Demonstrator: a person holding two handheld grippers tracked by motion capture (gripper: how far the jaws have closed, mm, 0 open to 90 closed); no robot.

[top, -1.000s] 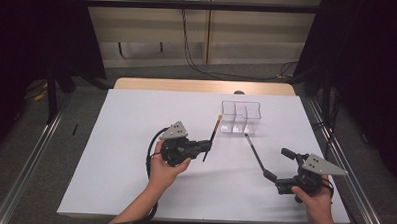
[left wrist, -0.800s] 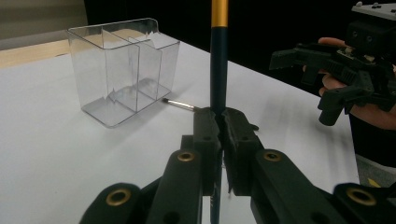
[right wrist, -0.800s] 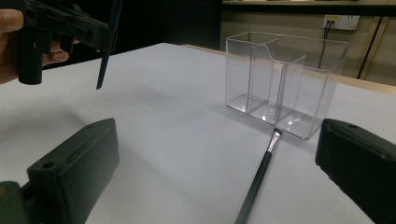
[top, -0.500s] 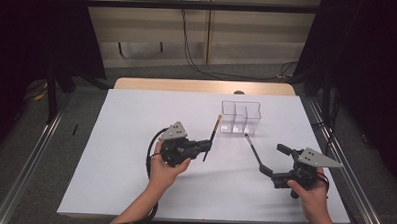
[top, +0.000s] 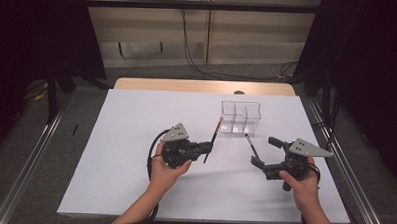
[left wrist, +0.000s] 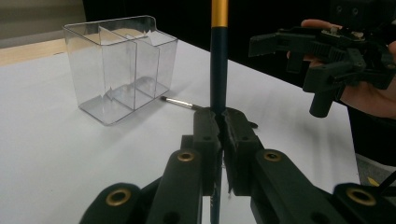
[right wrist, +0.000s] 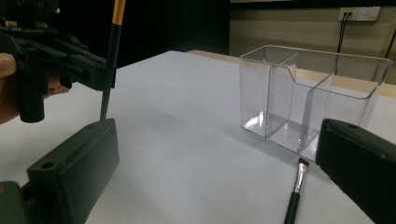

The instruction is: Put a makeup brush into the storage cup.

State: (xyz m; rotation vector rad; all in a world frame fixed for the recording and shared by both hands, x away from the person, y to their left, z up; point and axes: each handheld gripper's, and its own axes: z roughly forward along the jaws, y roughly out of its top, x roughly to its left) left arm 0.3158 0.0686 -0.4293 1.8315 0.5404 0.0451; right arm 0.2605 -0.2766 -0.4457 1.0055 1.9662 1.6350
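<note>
Left claw (top: 205, 146) is clamped tight on a dark-handled brush (top: 213, 137), jaws closed right up against the handle, as the left gripper view shows, pads (left wrist: 208, 130) pinching it. The brush stands upright in that view, its yellow-gold upper section (left wrist: 219, 13) rising out of the top; from the high view it leans up toward the clear organizer (top: 241, 116). The hand (top: 167, 168) holding this claw rests over the white tabletop (top: 125, 139), left of centre.

Over to the right claw (top: 265, 153): jaws spread wide, nothing between them. In the right gripper view the two black jaws frame the scene, a second brush (right wrist: 295, 193) lying flat on the tabletop between them, bristle end pointing at the organizer's near wall. From above, that second brush (top: 251, 145) lies just in front of the organizer, its near end close to the right claw.

The organizer is transparent, split into compartments, and sits upright toward the far right of the tabletop.
</note>
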